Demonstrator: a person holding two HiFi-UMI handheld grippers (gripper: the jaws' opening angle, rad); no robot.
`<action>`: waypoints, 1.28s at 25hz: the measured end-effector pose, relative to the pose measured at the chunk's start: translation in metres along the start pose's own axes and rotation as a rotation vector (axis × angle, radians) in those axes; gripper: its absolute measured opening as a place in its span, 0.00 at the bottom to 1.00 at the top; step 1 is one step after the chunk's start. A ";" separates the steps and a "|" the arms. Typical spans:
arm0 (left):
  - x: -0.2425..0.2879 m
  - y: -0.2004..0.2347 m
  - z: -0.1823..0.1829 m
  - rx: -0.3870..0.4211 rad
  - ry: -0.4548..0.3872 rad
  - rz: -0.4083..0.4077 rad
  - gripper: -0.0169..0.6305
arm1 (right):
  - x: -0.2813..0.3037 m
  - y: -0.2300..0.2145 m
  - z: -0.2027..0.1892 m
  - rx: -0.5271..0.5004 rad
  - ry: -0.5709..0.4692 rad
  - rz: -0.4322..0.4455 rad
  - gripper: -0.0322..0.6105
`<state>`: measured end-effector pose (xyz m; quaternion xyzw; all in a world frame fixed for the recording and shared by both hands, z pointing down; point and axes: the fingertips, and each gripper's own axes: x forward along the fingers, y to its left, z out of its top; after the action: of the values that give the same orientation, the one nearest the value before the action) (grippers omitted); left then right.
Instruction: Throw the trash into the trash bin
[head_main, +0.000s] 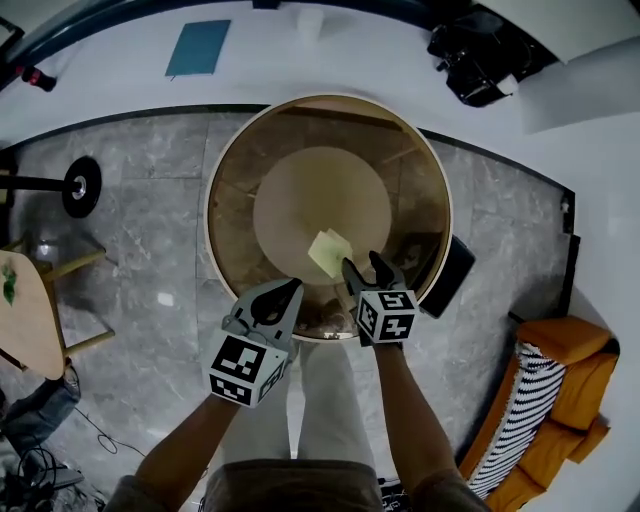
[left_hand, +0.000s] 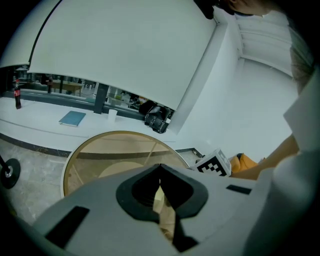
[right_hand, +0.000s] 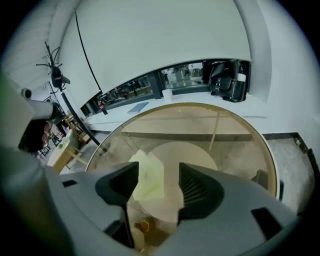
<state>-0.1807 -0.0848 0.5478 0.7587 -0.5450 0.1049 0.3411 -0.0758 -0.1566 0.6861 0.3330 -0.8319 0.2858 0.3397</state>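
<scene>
At the near edge of the round glass tabletop (head_main: 228, 170): 1 yellow-green paper scrap (right_hand: 147, 177), the trash. We log it between the spread jaws of the right gripper (right_hand: 157, 170), closer to the left-hand pad, and neither pad presses it. Its long axis runs away from us, along the jaws. We cannot tell whether it rests on the glass. Left gripper (left_hand: 160, 166): jaws pressed together, nothing held, just beside the right gripper. The brownish opening (right_hand: 141, 226) below the right jaws may be the bin, in our judgement.
</scene>
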 end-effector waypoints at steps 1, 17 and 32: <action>0.001 0.001 -0.001 -0.001 0.003 -0.003 0.05 | 0.003 0.005 -0.002 -0.007 0.008 0.009 0.46; 0.015 0.024 -0.013 -0.018 0.044 0.012 0.05 | 0.041 0.016 -0.028 0.005 0.072 -0.015 0.44; 0.048 -0.024 -0.007 0.021 0.064 -0.052 0.05 | 0.012 -0.016 -0.019 0.066 0.014 -0.020 0.13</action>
<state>-0.1390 -0.1127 0.5688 0.7724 -0.5130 0.1260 0.3526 -0.0630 -0.1579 0.7107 0.3502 -0.8161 0.3121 0.3374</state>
